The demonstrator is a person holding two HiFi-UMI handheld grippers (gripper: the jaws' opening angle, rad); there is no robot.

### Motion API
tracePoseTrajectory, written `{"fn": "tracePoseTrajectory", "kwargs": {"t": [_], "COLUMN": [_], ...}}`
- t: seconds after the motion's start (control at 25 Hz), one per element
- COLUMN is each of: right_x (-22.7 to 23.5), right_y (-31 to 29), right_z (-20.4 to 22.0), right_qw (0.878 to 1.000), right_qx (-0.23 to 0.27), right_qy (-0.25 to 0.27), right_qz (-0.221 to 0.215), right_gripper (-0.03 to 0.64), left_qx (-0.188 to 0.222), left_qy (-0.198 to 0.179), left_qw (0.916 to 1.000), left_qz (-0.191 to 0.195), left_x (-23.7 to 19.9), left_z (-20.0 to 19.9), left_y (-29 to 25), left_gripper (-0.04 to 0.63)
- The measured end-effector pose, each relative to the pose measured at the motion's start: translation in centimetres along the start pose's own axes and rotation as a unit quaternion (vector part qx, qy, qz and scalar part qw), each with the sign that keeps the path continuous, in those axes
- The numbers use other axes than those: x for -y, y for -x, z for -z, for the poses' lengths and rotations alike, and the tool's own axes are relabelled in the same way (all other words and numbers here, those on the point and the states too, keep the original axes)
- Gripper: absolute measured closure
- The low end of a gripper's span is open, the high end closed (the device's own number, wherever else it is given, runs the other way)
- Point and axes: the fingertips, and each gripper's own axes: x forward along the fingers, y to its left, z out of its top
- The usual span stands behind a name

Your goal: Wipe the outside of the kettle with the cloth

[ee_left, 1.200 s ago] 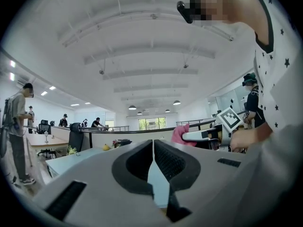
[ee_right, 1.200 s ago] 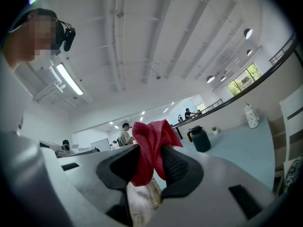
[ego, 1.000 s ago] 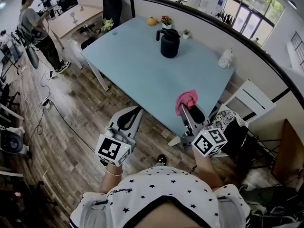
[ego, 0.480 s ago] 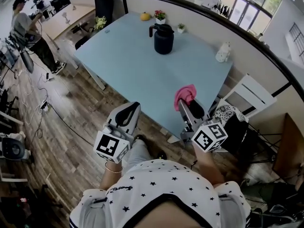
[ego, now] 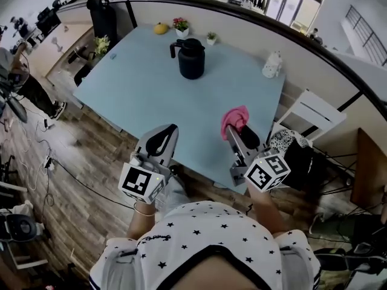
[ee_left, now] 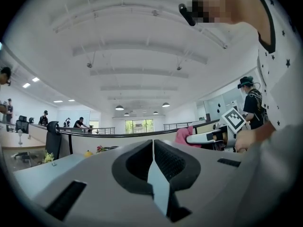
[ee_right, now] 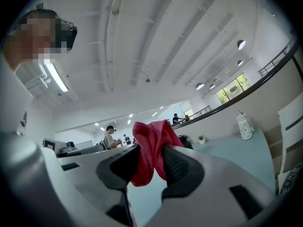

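Right claw pinches a pink cloth, and the right gripper view shows the fabric squeezed between the two dark pads and bunched up above them. This claw hangs over the near edge of a pale blue worktop, at about 5 o'clock on it. Left claw is pressed together with nothing between its jaws, and it sits at 9 o'clock from the right claw, also at the near edge. A black kettle stands upright on the far part of the worktop, at roughly 12 o'clock from the left claw and well apart from both claws and the cloth. Its handle points to 9 o'clock. A white jar stands at 3 o'clock from the kettle, and a small potted plant stands at 11 o'clock.
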Motion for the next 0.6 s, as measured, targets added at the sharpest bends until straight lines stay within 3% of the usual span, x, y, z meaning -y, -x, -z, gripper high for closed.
{"fn": "tracePoseTrajectory", "kwargs": {"t": [0.6], "right_x": [1.0], "right_y": [-14.5], "right_z": [0.6], "right_qw": [0.998], "right_qx": [0.005], "right_qy": [-0.007], "right_qz": [0.058], "right_gripper": [0.477], "left_qx": [-0.015], "left_qy": [0.012], "left_qw": [0.9992], "left_qz": [0.036], "left_x": [-16.1], "left_z": [1.6], "left_y": [-4.7], "left_gripper": [0.563]}}
